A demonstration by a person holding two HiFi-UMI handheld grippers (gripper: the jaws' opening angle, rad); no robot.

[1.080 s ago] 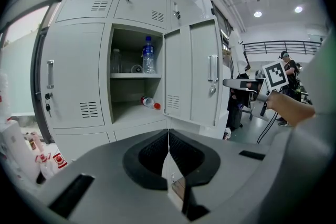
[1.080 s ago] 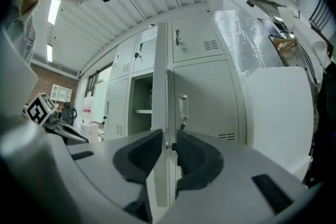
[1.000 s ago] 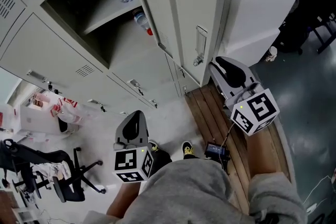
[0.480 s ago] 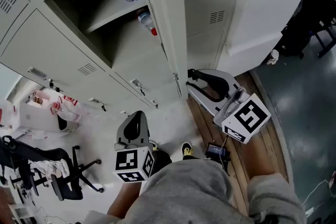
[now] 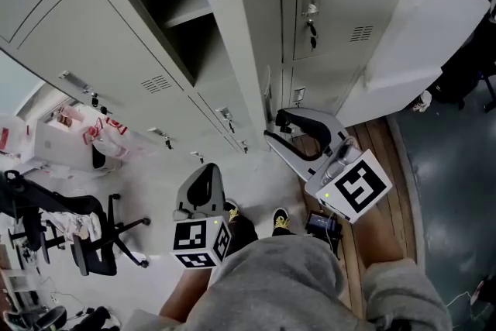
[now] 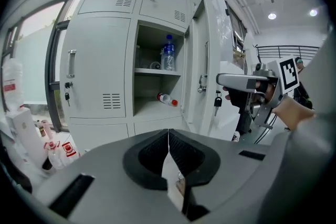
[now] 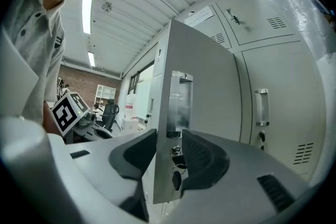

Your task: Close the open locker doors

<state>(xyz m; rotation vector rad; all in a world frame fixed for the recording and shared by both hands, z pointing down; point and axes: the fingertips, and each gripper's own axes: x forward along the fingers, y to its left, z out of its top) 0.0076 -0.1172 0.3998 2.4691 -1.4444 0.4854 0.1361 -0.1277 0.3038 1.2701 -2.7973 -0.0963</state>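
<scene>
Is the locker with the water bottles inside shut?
No, open. The locker door stands swung out; the right gripper, jaws opening, straddles its edge; the shelf inside shows.

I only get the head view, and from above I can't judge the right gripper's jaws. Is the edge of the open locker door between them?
Observer: Yes. In the right gripper view the edge of the open door stands between the jaws of the right gripper. The jaws are opening and the pads are off the edge.
Operator: Anything hanging on that edge?
Observer: A key hangs from the lock, right between the jaws.
Operator: What does the door hide from me inside?
Observer: The left gripper view shows a red-capped bottle lying on the lower shelf.
</scene>
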